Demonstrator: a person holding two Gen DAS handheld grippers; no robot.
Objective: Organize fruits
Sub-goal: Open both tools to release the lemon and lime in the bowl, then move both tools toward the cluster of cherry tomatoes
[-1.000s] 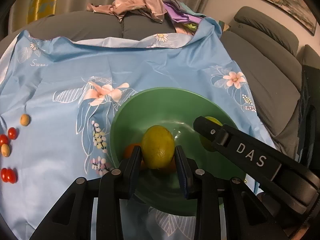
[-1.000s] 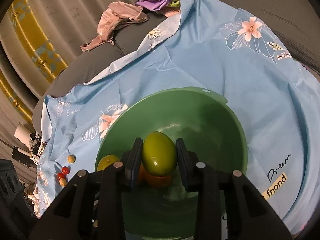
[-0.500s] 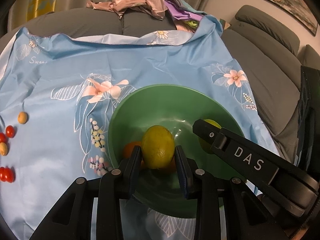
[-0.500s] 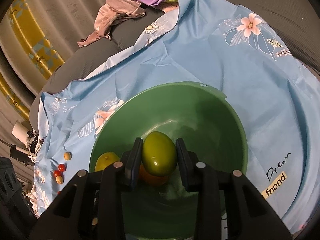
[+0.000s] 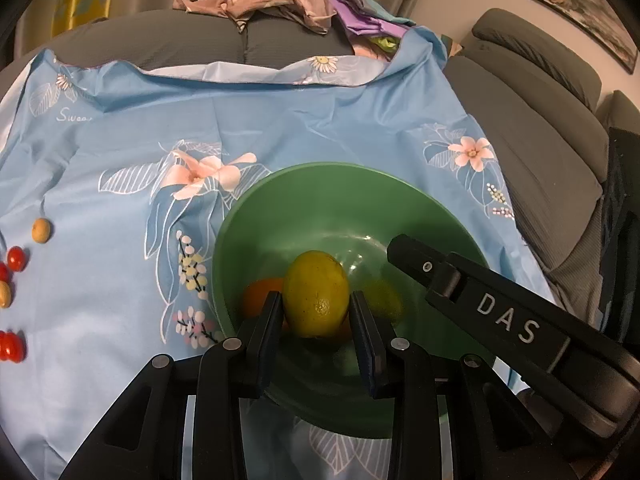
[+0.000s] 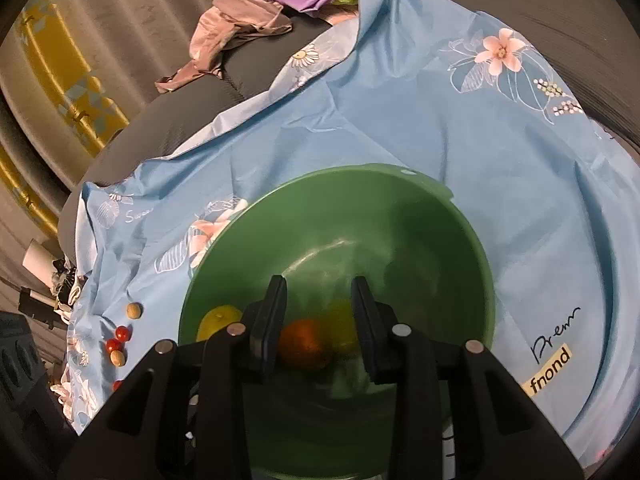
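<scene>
A yellow-green lemon point(image 5: 317, 294) sits clamped in the left gripper point(image 5: 316, 320) above the green bowl point(image 5: 280, 200); right gripper point(image 6: 319, 320) empty, jaws parted. Next, likely release into bowl.

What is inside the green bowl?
An orange and a blurry yellow-green fruit are in the green bowl. The right gripper hides the near part of its bottom.
</scene>
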